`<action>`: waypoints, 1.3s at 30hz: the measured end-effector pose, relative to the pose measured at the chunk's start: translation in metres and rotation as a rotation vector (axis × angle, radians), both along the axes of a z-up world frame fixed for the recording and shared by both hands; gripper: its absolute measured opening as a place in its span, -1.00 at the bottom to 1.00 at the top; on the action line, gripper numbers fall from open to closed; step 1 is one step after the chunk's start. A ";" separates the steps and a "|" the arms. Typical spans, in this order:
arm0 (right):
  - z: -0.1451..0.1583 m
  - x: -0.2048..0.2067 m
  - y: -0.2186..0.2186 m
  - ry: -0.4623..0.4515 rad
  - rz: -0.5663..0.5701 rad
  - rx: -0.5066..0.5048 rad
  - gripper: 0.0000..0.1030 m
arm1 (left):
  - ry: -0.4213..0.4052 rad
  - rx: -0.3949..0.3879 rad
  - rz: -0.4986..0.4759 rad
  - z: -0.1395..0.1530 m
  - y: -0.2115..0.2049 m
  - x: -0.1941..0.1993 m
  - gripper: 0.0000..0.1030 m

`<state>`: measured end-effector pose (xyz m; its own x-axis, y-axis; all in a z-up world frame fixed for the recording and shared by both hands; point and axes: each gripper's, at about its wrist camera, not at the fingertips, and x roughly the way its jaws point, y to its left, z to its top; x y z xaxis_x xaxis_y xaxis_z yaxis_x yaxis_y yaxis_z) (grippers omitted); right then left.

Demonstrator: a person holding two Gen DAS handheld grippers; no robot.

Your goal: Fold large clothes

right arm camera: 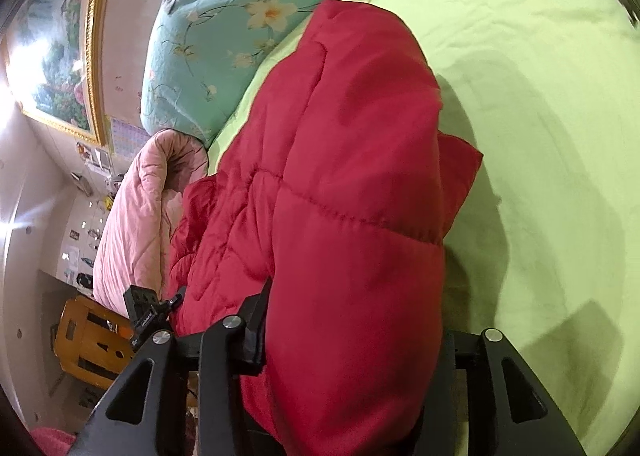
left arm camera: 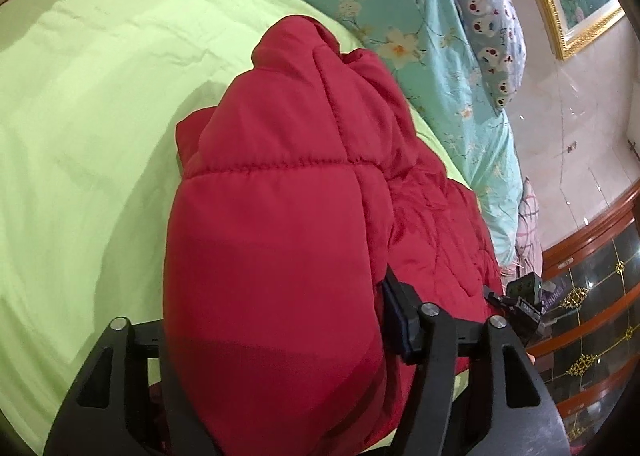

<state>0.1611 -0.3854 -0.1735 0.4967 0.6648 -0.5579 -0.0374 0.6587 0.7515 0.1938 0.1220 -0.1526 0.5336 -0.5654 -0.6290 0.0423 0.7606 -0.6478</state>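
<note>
— Bright enough?
— Yes, even indoor light. The red jacket (left arm camera: 288, 183) throws soft grey shadows on the green sheet (left arm camera: 80, 115).
— Any glare?
— A white flare on the wall (right arm camera: 12, 211) in the right view. Both views bend strongly at the edges, with dark corners.
</note>
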 end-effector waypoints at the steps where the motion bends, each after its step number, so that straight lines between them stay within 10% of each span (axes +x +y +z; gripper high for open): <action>1: -0.002 -0.001 -0.001 0.001 -0.003 0.003 -0.05 | 0.004 0.003 0.002 -0.001 0.001 -0.001 0.29; 14: 0.003 -0.013 0.002 0.023 -0.069 -0.068 0.44 | 0.056 0.087 0.054 0.009 0.002 -0.010 0.58; 29: 0.049 -0.050 -0.016 -0.058 -0.172 -0.181 0.48 | 0.071 0.175 0.110 0.018 0.033 -0.027 0.78; 39: 0.086 -0.077 0.014 -0.197 -0.168 -0.283 0.48 | -0.086 0.240 0.187 0.067 0.038 -0.061 0.78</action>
